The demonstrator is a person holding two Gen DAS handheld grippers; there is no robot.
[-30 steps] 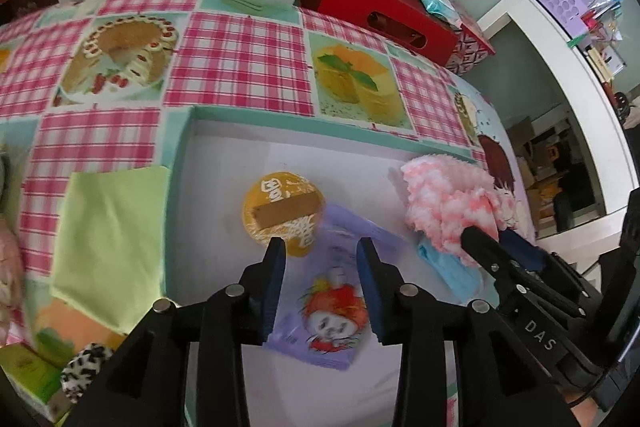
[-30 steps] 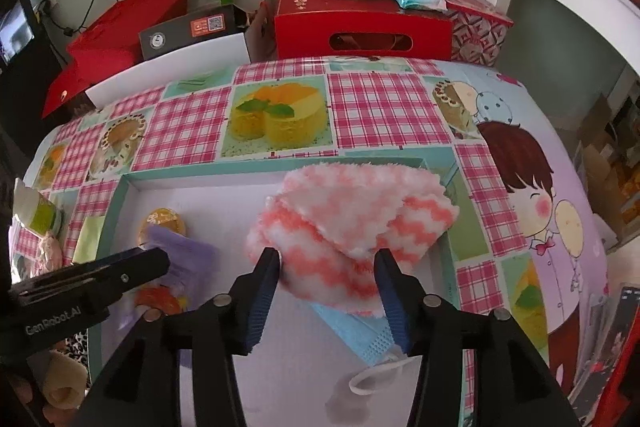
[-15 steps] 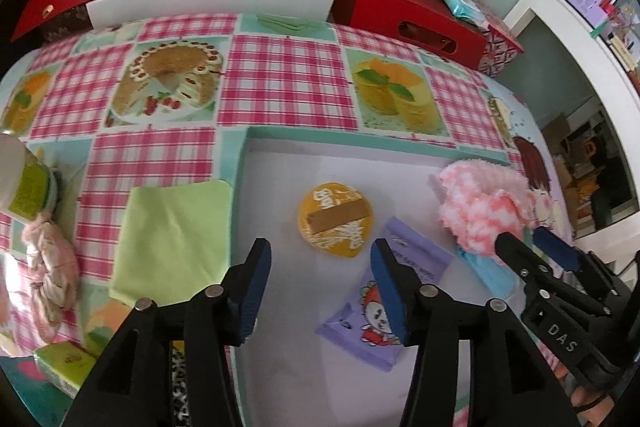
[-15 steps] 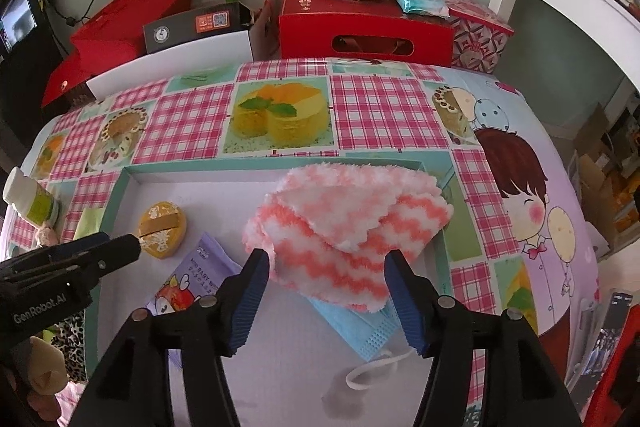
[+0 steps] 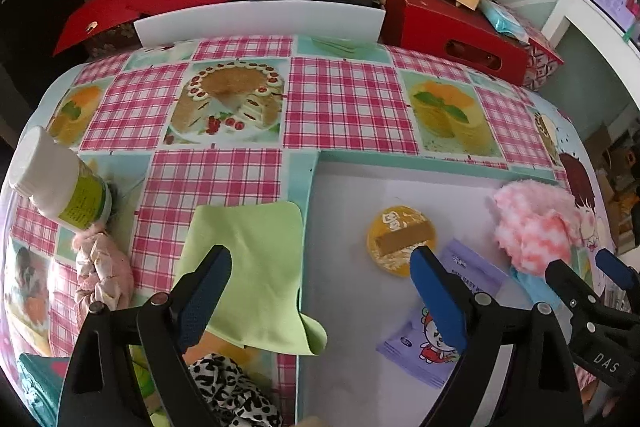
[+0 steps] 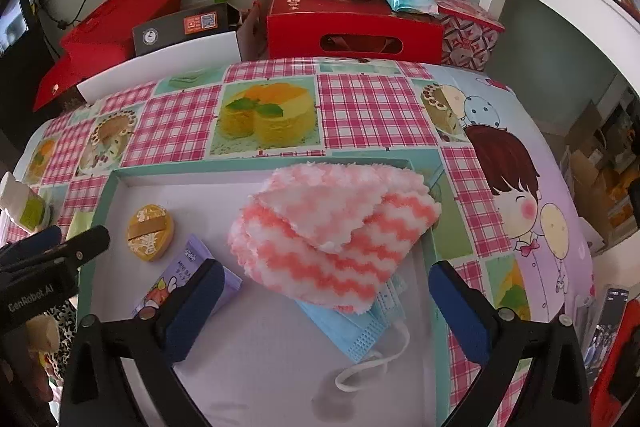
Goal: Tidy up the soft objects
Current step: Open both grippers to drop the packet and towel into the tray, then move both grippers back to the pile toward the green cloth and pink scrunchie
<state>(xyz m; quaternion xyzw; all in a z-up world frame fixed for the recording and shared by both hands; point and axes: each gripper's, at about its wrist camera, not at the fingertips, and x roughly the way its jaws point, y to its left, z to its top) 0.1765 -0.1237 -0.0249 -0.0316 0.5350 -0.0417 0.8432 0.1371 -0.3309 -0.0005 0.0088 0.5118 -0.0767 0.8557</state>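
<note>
Inside the tray point(image 6: 116, 183), the fluffy towel point(image 6: 332, 227) lies free; the left gripper point(image 5: 320, 291) and right gripper point(image 6: 324, 307) have just spread wide, both empty.

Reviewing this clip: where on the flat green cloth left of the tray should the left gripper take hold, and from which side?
Probably its near right corner, coming from above. The green cloth lies flat on the tablecloth, but that corner curls up against the tray wall, giving the jaws an edge. The left gripper, open and empty, its jaws having just been opening, already hangs over it.
</note>
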